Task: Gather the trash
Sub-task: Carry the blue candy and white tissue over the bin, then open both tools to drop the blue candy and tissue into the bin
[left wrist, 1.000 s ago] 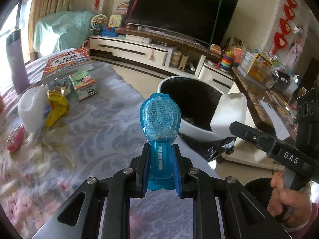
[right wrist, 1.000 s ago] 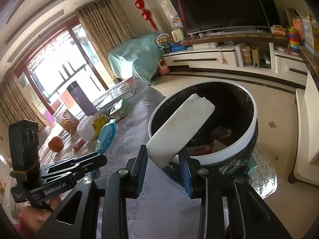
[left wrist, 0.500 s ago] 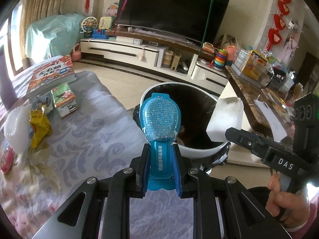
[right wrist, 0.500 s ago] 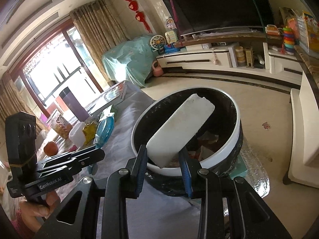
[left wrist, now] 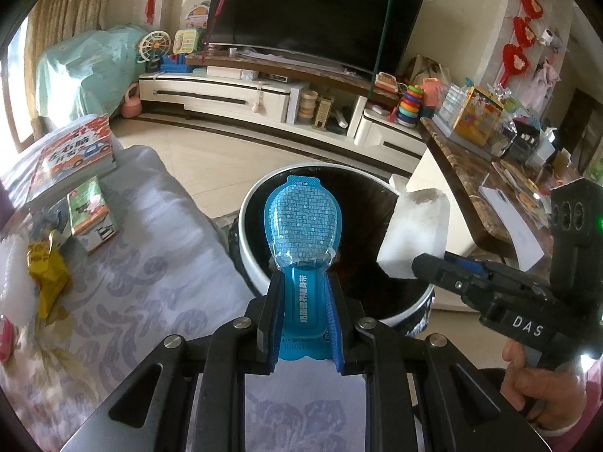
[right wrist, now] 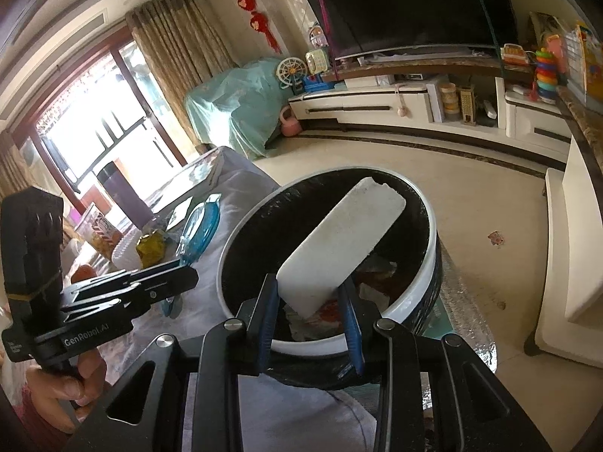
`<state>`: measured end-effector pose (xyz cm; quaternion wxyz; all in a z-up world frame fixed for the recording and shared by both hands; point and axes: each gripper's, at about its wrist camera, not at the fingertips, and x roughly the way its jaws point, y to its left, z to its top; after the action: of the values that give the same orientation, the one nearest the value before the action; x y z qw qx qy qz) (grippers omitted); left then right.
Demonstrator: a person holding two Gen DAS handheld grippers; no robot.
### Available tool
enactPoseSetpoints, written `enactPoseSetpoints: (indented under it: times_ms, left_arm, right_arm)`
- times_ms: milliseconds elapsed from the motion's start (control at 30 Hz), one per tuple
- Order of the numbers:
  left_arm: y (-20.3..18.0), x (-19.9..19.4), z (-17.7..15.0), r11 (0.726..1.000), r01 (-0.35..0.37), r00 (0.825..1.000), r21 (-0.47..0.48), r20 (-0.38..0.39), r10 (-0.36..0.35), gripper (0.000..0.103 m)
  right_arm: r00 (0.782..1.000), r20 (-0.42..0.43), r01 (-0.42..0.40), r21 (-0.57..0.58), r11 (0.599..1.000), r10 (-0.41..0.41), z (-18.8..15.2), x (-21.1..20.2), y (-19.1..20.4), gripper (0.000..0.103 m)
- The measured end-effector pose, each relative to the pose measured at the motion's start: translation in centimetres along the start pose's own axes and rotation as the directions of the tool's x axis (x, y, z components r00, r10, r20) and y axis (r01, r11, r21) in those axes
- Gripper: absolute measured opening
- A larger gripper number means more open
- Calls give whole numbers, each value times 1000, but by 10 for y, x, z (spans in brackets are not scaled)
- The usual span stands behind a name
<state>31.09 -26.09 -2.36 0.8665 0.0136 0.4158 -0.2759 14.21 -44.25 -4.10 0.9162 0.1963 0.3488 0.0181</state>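
While both grippers hover at the edge of a tabletop [left wrist: 158,248] draped in a lilac-patterned cloth, a round trash bin [left wrist: 250,252] with a white rim and black liner stands on the floor just ahead of and below their jaws, scraps of paper lying at its bottom. The right gripper [right wrist: 311,301] has its blue-padded jaws clenched on the lower end of a white foam block [right wrist: 339,248], which tilts up and forward over the bin's open mouth. The left gripper [left wrist: 304,314] has its jaws clamped on the narrow stem of a blue plastic blister pack [left wrist: 303,237], whose rounded head rises ahead of the jaws, over the bin's near rim. Left of the left jaws, on the cloth, lie a stack of picture books [left wrist: 71,154], a small green carton [left wrist: 90,213] and a crumpled yellow wrapper [left wrist: 47,271]. Far beyond the jaws, a dark television [left wrist: 316,19] sits on a low white cabinet.
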Motion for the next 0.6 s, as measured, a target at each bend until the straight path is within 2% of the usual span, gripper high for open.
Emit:
enactPoseSetpoints:
  times_ms: [267,600]
  left_arm:
    - [-4,16,11,999,24,999,46,-24,-23,19]
    - [-5,27,22,998,28,999,56,-38,-26,19]
  right_arm:
    - [999,-35,12,-23,1000,-12,4,12,-1,32]
    - [998,-56,16,-38,999,-18,10,19,-1,35]
